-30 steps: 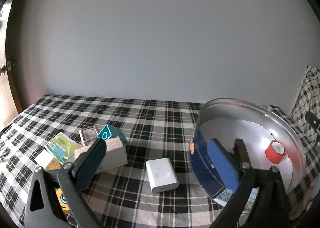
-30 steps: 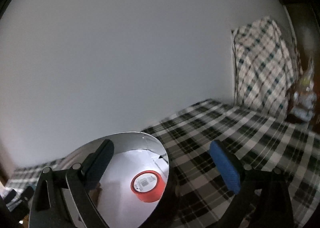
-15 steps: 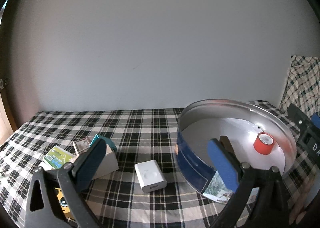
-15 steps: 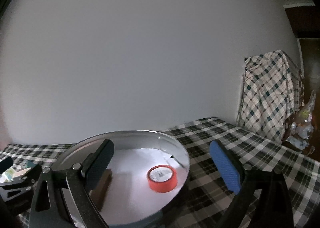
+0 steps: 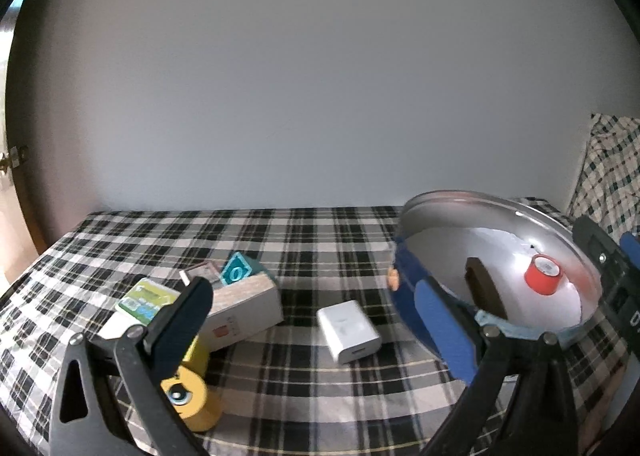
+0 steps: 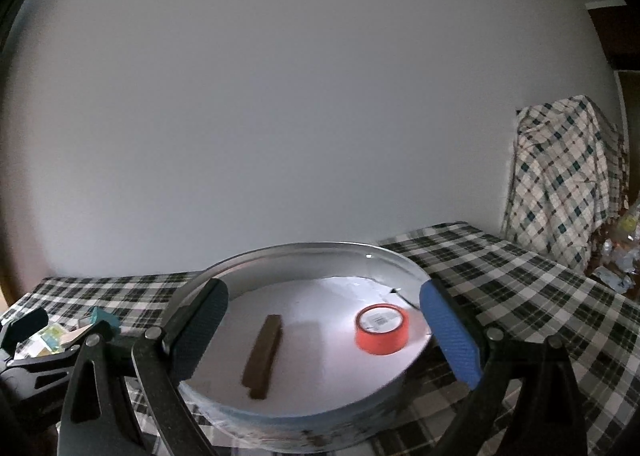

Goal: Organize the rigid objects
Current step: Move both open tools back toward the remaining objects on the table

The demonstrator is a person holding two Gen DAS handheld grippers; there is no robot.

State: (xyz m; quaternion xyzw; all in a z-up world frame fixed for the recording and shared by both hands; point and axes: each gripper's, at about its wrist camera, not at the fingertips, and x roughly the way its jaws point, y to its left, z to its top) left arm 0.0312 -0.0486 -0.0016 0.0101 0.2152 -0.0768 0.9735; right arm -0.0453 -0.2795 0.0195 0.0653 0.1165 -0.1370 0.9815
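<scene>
Right claw (image 6: 324,330) agape, round silver tin (image 6: 304,256), red tape roll (image 6: 382,329)

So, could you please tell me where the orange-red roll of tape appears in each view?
Left wrist: orange-red roll of tape at far right, inside the round metal tin.
Right wrist: same roll right of centre, inside the tin.
Shared landmark: the brown bar beside it.

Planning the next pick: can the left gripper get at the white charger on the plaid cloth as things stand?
Probably yes. The left gripper is open and empty, and the white charger lies flat on the plaid cloth between its fingers' line of sight, apart from the boxes and the round tin.
</scene>
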